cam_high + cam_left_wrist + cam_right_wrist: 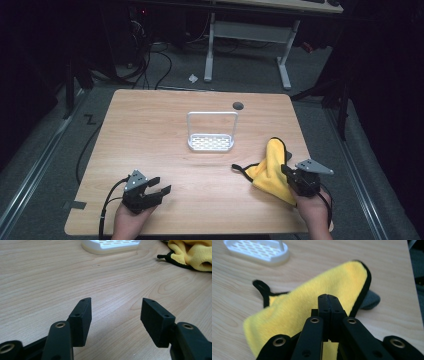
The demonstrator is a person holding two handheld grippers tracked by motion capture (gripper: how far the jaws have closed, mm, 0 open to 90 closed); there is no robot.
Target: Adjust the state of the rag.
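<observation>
A yellow cloth (pixel 270 167) with black trim lies bunched on the right side of the wooden table (pixel 165 120). My right gripper (pixel 285 170) is over its near edge, jaws pressed together, and the cloth (pixel 299 305) rises in a fold up to the jaw tips (pixel 328 298). A grey underside (pixel 372 300) peeks out past the black edge. My left gripper (pixel 161 184) rests low at the near left with its jaws wide apart and nothing between them (pixel 115 307). The cloth (pixel 192 252) lies far off to that gripper's right.
A white slotted tray with a tall wire handle (pixel 210 142) stands mid-table, beyond both grippers (pixel 110 245) (pixel 257 251). A dark round hole (pixel 238 105) is near the table's far edge. Another desk's white legs (pixel 285 65) and cables lie on the floor beyond.
</observation>
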